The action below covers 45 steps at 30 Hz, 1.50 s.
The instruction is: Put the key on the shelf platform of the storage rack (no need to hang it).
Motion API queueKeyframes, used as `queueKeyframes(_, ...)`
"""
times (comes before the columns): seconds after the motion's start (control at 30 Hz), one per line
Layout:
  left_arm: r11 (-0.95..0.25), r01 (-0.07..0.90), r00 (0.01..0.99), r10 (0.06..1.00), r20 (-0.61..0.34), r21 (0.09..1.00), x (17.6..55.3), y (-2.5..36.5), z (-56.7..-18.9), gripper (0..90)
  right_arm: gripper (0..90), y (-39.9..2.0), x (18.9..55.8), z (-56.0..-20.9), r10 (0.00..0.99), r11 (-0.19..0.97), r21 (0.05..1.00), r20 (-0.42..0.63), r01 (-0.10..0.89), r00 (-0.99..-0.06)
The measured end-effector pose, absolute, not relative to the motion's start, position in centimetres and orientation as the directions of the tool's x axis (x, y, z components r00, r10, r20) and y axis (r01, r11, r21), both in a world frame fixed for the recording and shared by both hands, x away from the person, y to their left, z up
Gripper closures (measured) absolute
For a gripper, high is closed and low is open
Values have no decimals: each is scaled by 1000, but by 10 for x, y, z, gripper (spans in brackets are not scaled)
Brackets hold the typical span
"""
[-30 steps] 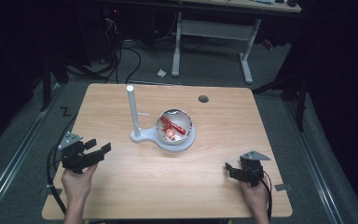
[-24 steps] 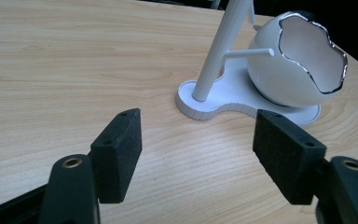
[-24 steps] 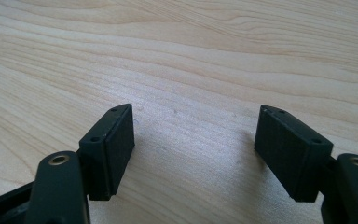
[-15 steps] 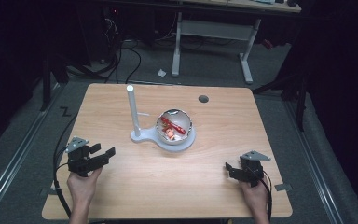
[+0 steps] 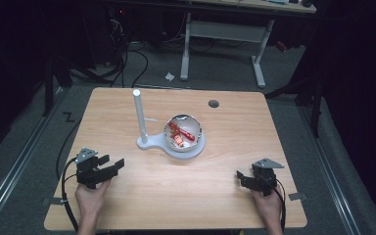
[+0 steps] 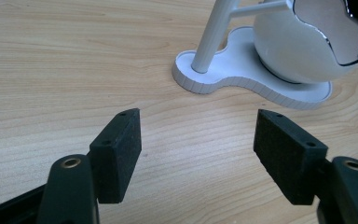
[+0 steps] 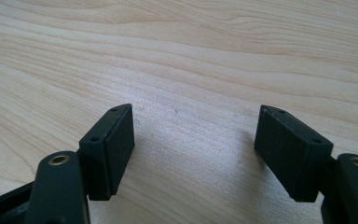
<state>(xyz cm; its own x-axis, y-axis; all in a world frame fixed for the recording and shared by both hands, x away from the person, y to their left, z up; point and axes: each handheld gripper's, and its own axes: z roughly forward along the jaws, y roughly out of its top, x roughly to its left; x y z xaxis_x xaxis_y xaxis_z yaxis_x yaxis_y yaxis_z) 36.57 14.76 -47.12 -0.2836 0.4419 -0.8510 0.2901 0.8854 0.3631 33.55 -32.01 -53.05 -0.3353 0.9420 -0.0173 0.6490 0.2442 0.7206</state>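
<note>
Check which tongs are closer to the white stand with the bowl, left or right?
Left. The left tongs sit off the white stand toward the table's near-left, open. The right tongs lie farther off, near-right, also open.

A stand [image 5: 170, 145] is placed mid-table [image 5: 225, 196]; its post [image 5: 139, 115] is set left of its bowl [image 5: 183, 131].

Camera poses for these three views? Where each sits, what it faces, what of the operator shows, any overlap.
High view: above the person's side, looking forward and down on the light wooden table; both hands, left gripper and right gripper enter from the bottom.
Left gripper view: rides the left gripper, low over the wood, facing the white stand with upright post and white bowl; own open jaws.
Right gripper view: rides the right gripper, facing bare wood; own open jaws.
Shared: high and left gripper views both show stand and bowl.
</note>
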Motion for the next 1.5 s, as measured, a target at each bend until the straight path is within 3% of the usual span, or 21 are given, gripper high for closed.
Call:
queueKeyframes(0.5,887,282,-313,446,-839,366,366,135,-489,315,288,-320,335,-530,942,244,720,-17,649,-336)
queueKeyframes(1.5,841,274,-325,537,-779,466,368,112,-524,284,288,-320,335,-530,941,245,721,-17,649,-337)
